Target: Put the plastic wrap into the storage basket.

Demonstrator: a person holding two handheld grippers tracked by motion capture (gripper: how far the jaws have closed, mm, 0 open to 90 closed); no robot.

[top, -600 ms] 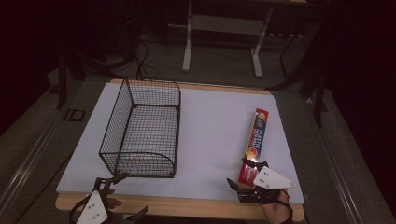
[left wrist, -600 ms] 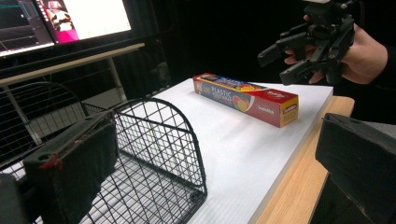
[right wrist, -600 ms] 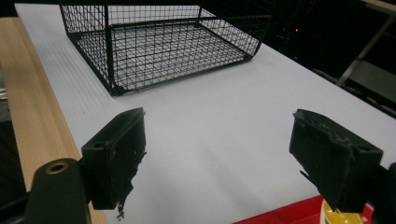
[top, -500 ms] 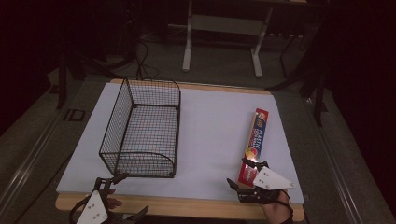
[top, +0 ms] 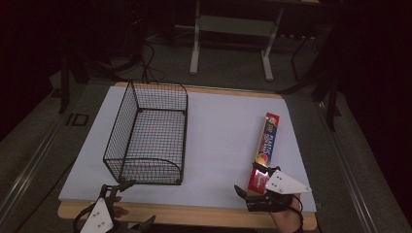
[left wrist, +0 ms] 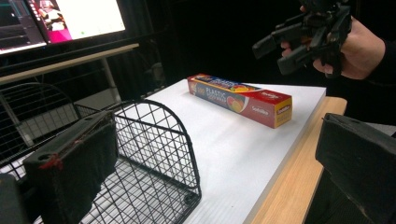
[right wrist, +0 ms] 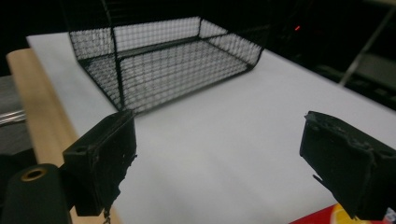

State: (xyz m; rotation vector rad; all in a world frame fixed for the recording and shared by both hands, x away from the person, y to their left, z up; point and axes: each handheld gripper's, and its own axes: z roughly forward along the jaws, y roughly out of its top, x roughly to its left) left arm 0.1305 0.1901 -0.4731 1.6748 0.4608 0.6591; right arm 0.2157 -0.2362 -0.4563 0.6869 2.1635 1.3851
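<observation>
A black wire basket [top: 148,138] stands on the left half of the white board [top: 221,131]. A long red box of plastic wrap [top: 265,145] lies lengthwise near the right edge. My right gripper [top: 248,178] is open at the front right, held in a hand, its jaws at the near end of the box. My left gripper [top: 132,206] is open at the front left, just before the basket's rounded near end. The left gripper view has its open gripper [left wrist: 215,161] before the basket [left wrist: 140,149], the box [left wrist: 240,98] and the right gripper [left wrist: 301,35]. The right gripper [right wrist: 224,156] faces the basket [right wrist: 173,58]; a red box corner [right wrist: 322,217] shows.
The board lies on a wooden table whose front edge [top: 194,213] shows as a light strip. Behind the table stand a white desk frame [top: 231,29] and cables on the dark floor. A lit monitor [left wrist: 70,16] is beyond the basket.
</observation>
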